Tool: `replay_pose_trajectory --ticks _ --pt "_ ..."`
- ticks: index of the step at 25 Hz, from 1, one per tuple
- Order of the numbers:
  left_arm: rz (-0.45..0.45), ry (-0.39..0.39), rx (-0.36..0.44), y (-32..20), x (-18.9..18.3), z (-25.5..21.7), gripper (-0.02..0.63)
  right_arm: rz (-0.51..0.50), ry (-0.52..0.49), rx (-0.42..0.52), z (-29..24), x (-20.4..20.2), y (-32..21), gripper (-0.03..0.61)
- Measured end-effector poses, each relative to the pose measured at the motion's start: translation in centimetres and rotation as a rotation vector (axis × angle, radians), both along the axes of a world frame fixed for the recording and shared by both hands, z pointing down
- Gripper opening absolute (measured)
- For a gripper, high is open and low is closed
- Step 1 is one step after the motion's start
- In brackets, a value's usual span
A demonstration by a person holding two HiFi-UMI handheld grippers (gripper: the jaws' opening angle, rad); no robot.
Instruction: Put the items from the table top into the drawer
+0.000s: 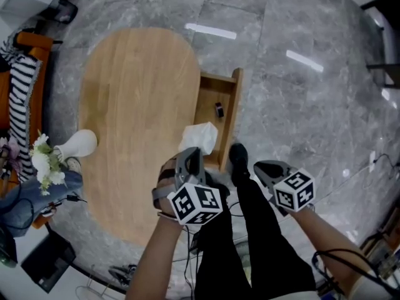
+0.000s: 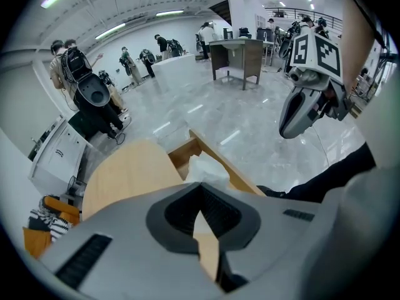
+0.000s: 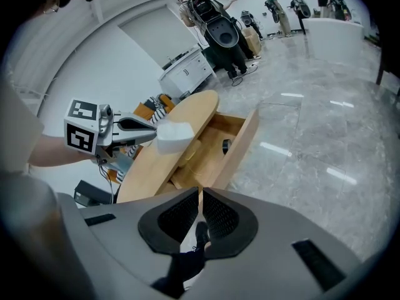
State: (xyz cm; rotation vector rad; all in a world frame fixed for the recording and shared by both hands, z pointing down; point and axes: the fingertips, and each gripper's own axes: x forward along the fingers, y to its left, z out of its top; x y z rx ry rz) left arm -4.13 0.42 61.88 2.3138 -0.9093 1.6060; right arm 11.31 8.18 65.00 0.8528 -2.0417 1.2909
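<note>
— What lies ahead of the left gripper?
— The open drawer, bare but for a small dark item further in. The gripped tissue overhangs its near end.
— Leftward?
— Free tabletop up to the vase. Rightward, the person's shoe crowds in.

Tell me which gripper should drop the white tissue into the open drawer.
Left: the left gripper holds the white tissue right at the drawer; the right gripper is shut, empty, farther off.

- Oval wooden table top.
- White vase of white flowers at left edge.
- Open drawer on right side, small dark item inside.
</note>
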Motion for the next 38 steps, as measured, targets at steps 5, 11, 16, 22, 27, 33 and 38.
replay_pose_trajectory --ticks 5,11,16,22,27,33,38 --pt "0.032 0.002 -0.019 0.5 1.8 0.9 0.0 0.021 0.002 -0.009 0.4 1.4 0.8 0.046" --pt "0.062 -0.011 -0.044 1.0 3.0 2.2 0.0 0.036 0.002 -0.017 0.7 2.2 1.4 0.046" --pt "0.039 -0.014 -0.089 1.0 3.1 4.2 0.0 0.051 0.005 -0.009 0.8 3.1 1.0 0.046" --pt "0.021 -0.054 -0.139 1.0 2.6 7.0 0.0 0.08 0.009 -0.018 1.2 4.7 1.2 0.046" --pt "0.059 -0.094 -0.182 1.5 2.8 9.2 0.0 0.096 0.019 -0.034 2.0 5.6 2.0 0.046" --pt "0.079 -0.145 -0.176 1.0 2.6 10.5 0.0 0.106 0.016 -0.043 2.0 5.6 2.3 0.046" --pt "0.089 -0.183 -0.179 1.7 2.7 12.9 0.002 0.121 0.014 -0.041 2.5 5.9 1.9 0.046"
